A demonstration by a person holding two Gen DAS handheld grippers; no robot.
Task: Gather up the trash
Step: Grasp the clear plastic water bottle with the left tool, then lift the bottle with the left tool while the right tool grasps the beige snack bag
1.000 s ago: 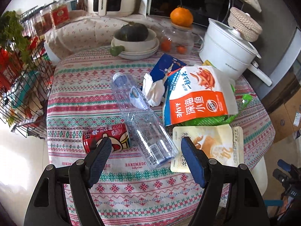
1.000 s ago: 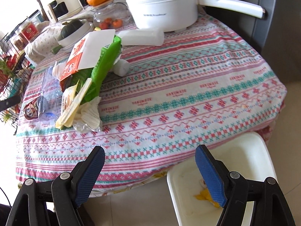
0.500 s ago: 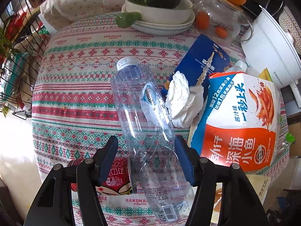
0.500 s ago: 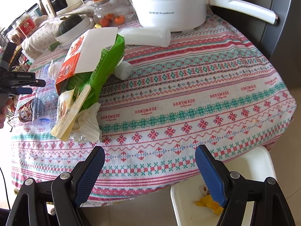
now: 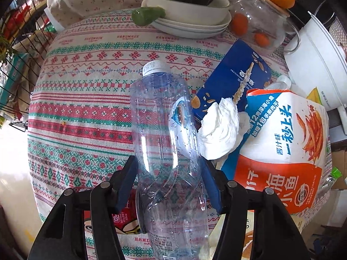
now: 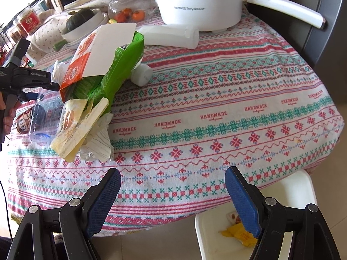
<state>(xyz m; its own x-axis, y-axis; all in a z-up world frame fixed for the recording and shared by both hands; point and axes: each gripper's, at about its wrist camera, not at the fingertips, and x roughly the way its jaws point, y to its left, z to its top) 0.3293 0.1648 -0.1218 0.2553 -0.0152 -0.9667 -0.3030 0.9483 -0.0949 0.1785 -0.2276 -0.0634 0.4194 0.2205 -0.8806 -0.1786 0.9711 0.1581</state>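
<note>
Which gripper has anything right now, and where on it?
Left gripper pinches the clear plastic bottle across its lower body. Right gripper is open, empty.

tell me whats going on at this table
A person is clearing trash off a patterned tablecloth. The left tool has just been closing around an empty clear plastic bottle lying by a crumpled tissue and snack bags; its pads sit against the bottle's sides. The right tool hangs open and empty near a white bin beside the table.
</note>
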